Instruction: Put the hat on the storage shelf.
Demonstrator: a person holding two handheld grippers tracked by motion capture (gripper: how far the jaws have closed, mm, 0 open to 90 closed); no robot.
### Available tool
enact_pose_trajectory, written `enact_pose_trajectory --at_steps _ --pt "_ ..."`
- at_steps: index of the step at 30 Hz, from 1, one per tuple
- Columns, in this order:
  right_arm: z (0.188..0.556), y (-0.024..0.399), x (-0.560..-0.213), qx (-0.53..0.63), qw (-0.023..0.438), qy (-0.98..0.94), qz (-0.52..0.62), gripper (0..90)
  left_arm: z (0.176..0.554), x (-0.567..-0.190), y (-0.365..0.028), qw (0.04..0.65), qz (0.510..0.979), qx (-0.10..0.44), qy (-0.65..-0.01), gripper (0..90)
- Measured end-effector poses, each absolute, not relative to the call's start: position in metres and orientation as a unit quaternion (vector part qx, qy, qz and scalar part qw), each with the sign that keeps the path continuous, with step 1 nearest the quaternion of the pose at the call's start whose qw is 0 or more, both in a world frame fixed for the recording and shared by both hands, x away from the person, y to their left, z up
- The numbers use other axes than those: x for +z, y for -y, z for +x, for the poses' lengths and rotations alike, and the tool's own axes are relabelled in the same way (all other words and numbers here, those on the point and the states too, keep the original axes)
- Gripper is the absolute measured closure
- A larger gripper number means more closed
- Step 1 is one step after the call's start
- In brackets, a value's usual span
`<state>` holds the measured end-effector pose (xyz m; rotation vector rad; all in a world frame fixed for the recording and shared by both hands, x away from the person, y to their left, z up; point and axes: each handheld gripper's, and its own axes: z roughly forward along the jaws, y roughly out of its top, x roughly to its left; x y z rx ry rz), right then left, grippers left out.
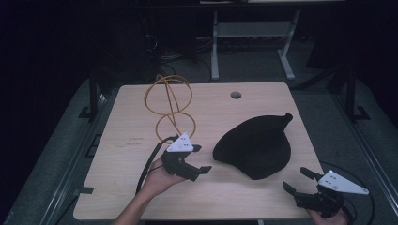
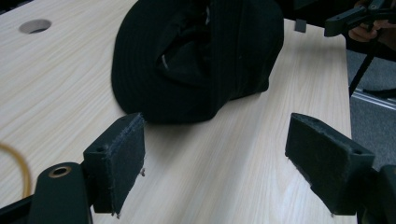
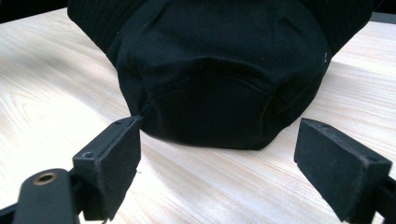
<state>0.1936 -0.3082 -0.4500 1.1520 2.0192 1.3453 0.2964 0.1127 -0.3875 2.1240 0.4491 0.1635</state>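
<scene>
A black hat point(image 1: 256, 147) lies crumpled on the right half of the wooden table point(image 1: 126, 140), its long axis running from its near left edge to a peak at the far right. Your left gripper point(image 1: 199, 159), jaws spread and empty, sits just left of it and is the nearer one. Your right gripper point(image 1: 296, 179), also spread and empty, faces its near edge. No brand or writing is readable on the hat.

Black gripper point(image 1: 199, 159), grey triangular plate, black cable
</scene>
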Motion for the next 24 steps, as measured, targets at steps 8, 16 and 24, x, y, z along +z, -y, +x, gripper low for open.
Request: enact_pose_trajectory --at_steps 8,16,24 --pt "0.194 0.310 -0.451 0.490 0.224 -0.731 0.418 14.3 0.305 -0.388 -0.087 0.456 0.873 0.057 -0.165 23.7" --pt "0.194 0.310 -0.451 0.491 0.224 -0.731 0.418 14.2 0.312 -0.395 -0.070 0.443 0.882 0.058 -0.151 33.2" --pt "0.192 0.313 -0.449 0.494 0.228 -0.727 0.419 14.3 0.321 -0.397 -0.059 0.444 0.883 0.047 -0.144 46.8"
